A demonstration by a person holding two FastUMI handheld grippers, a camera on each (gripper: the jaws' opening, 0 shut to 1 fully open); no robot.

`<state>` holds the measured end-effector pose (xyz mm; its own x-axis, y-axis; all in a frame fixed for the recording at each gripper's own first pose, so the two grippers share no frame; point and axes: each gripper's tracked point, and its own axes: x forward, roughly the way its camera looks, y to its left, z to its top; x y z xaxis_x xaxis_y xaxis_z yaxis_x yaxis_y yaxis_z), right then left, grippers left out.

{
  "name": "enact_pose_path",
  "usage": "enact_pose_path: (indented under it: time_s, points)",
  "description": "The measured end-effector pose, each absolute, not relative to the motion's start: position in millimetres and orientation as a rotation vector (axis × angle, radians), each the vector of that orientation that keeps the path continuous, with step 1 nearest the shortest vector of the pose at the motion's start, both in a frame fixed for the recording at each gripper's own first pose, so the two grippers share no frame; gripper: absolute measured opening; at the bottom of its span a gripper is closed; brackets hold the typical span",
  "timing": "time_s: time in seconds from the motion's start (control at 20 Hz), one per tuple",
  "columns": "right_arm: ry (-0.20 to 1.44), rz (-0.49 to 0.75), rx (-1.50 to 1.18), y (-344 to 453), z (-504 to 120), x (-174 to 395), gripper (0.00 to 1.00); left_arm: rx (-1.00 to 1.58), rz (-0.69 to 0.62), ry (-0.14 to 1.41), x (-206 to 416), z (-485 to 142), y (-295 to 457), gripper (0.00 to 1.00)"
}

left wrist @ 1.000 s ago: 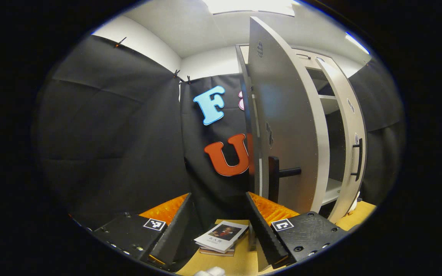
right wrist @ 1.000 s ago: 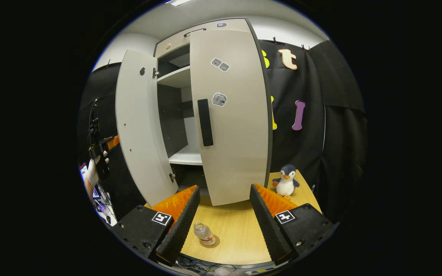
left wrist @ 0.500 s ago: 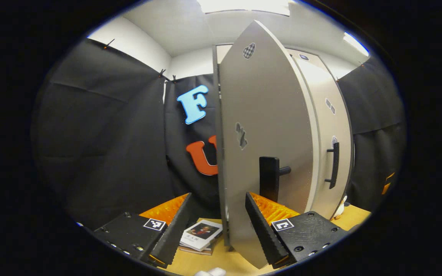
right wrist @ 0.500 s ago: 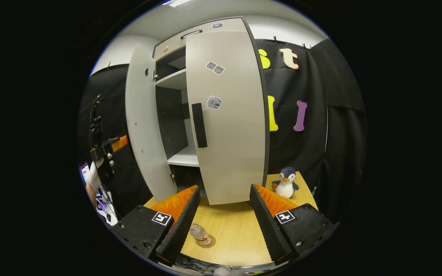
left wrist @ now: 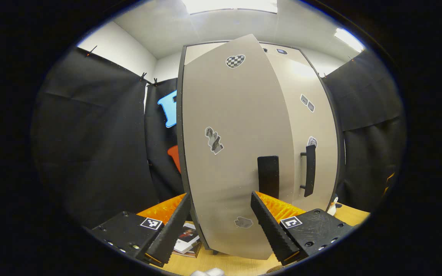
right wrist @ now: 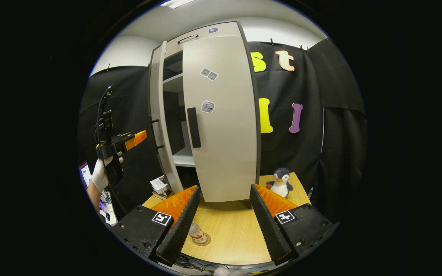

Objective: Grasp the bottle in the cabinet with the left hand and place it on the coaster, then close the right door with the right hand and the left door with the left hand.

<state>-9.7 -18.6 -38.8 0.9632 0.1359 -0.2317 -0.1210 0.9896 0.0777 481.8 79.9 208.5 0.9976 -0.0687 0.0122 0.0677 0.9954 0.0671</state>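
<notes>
The clear bottle stands on the round coaster on the wooden table, just behind my right gripper's left finger. My right gripper is open and holds nothing, in front of the shut right door. The left door with its black handle is partly shut. In the right gripper view the left door stands edge-on and ajar, with shelves showing in the gap. My left gripper is open close before that door's face. A gloved hand holds the left gripper.
A toy penguin sits on the table right of the cabinet. A small stack of books lies left of the cabinet's foot. The right door's handle sticks out beside the left one.
The left door has swung from wide open to nearly shut, and my left gripper has turned with it. The right door has stayed shut; my right gripper has barely moved.
</notes>
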Motion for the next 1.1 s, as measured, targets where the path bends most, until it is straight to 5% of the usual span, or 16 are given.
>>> enact_pose_path:
  time_s: [1.1]
  points:
    - [0.105, 0.032, 0.011, 18.5, -11.4, -1.5, 0.77, 0.034, -0.034, 0.059, 354.0, 168.1, 109.8, 0.95]
